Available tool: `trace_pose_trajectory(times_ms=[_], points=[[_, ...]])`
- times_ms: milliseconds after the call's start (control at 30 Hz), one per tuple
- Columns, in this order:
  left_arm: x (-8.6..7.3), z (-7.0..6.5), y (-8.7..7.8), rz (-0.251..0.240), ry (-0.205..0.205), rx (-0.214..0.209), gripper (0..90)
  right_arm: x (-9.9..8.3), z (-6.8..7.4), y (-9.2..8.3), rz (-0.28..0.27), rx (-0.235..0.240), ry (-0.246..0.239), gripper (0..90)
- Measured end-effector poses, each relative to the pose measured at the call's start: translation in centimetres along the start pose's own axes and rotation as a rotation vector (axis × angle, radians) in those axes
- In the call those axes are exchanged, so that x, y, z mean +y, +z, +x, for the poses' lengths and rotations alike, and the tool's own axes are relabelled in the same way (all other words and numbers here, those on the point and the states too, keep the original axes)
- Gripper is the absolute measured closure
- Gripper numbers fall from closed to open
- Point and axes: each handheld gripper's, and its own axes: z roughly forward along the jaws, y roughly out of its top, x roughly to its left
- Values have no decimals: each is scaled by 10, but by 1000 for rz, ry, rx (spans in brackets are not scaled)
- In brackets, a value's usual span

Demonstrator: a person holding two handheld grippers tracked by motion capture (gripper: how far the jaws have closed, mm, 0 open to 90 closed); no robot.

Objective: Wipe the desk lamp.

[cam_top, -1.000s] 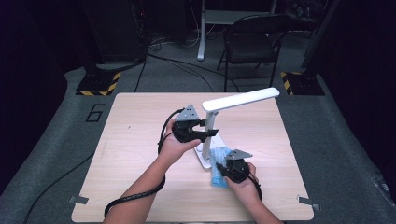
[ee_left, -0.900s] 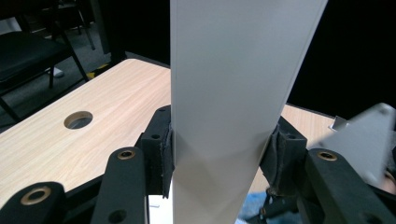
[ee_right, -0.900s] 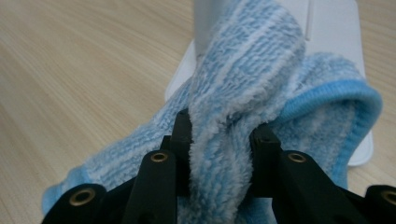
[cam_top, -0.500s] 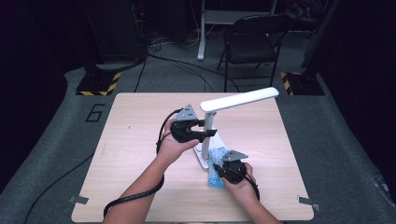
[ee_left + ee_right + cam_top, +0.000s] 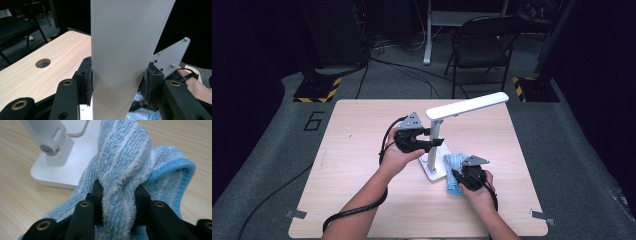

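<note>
A white desk lamp (image 5: 467, 106) stands on the wooden table (image 5: 357, 165), its base (image 5: 434, 171) near the middle. My left gripper (image 5: 435, 142) is shut on the lamp's upright post (image 5: 125, 50), and its pads press on both sides of the post. A blue striped cloth (image 5: 453, 164) lies just right of the base. My right gripper (image 5: 458, 176) is shut on a bunched fold of this cloth (image 5: 122, 157). In the right gripper view the cloth drapes against the lamp base (image 5: 75, 162).
A round cable hole (image 5: 43, 63) is cut in the tabletop past the lamp. A black folding chair (image 5: 484, 47) stands beyond the table's far edge. The right gripper's grey plate (image 5: 172, 56) sits close behind the post.
My right gripper has shifted a little to the right with the cloth still in it. The left gripper and the lamp have stayed put.
</note>
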Motion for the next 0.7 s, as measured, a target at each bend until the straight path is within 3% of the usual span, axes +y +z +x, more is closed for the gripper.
trace_pose_trajectory(times_ms=[367,700], points=[[-1,0,-2,-5,-7,5,520,-2,-23,-5,11,-54,63,679],[-2,0,-5,-1,4,-54,516,-1,-36,-20,-40,-49,121,673]])
